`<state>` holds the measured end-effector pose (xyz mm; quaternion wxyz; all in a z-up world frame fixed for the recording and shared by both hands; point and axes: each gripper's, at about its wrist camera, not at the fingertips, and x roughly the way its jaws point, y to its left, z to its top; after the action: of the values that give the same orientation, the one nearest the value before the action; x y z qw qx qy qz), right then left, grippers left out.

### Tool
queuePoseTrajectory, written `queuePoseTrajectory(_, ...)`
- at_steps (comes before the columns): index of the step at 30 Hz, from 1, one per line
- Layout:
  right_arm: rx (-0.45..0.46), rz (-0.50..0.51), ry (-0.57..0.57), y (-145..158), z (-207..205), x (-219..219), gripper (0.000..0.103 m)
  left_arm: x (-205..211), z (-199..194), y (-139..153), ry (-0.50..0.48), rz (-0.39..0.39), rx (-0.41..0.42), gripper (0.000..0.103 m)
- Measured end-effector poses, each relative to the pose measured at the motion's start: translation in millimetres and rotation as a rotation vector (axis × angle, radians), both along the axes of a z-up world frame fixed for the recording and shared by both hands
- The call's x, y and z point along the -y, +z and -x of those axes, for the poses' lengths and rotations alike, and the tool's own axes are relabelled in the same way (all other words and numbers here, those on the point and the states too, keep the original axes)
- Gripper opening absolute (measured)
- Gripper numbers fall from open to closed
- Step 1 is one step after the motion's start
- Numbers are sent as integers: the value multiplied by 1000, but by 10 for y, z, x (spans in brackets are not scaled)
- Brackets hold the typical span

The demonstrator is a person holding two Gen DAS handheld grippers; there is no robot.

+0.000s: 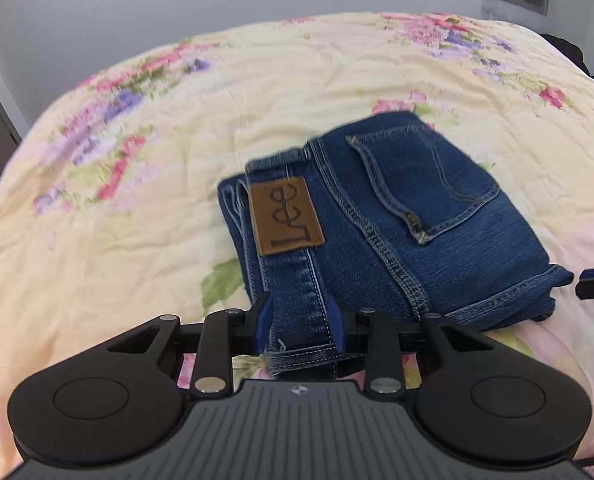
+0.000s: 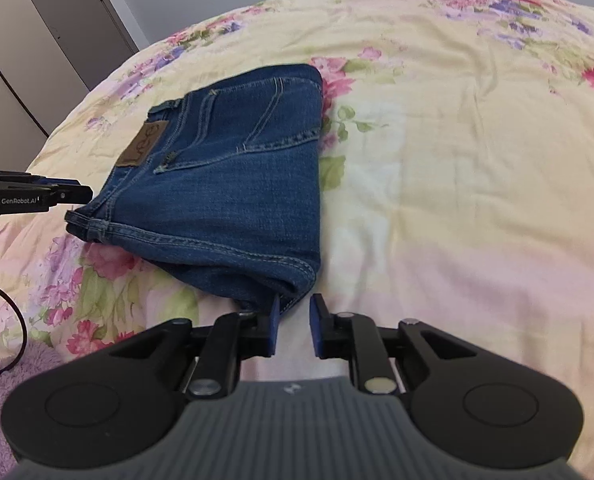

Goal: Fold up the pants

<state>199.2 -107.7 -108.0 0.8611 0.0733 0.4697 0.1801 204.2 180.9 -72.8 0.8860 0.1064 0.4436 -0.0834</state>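
Blue jeans [image 1: 385,216] lie folded into a compact stack on the floral bedspread [image 1: 137,184], with the brown Lee patch [image 1: 286,216] and a back pocket facing up. My left gripper [image 1: 300,326] is open, its blue pads either side of the waistband end at the near edge of the stack. In the right wrist view the jeans [image 2: 225,184] lie ahead and to the left. My right gripper [image 2: 295,322] is open and empty, its left pad just touching the near corner of the fold. The left gripper [image 2: 73,192] shows at the far left.
The bedspread [image 2: 457,184] spreads wide to the right of the jeans. A grey cabinet [image 2: 49,40] stands beyond the bed's left side. A lilac fleece [image 2: 1,384] and a black cable [image 2: 17,320] lie near the front left corner.
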Motion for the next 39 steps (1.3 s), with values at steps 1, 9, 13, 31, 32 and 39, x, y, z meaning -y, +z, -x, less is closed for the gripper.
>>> queuePoseTrajectory(1,22,1,4,77,42,10,17,-9,51,83,0,-9,14,38)
queuePoseTrajectory(9,167,-36,32,619,348,1,29,-112,458,790,6,-105,113,38)
queuePoseTrajectory(13,238,-30,52,806,551,-90,37,-112,724,989,5,-140,130,43)
queuePoseTrajectory(31,463,37,4,981,1192,-355,81,389,1527,717,154,-17,306,84)
queuePoseTrajectory(32,458,42,-4,957,1178,-363,81,398,1510,689,166,14,296,85)
queuePoseTrajectory(39,400,115,-39,755,1027,-431,81,445,1431,451,254,46,254,85)
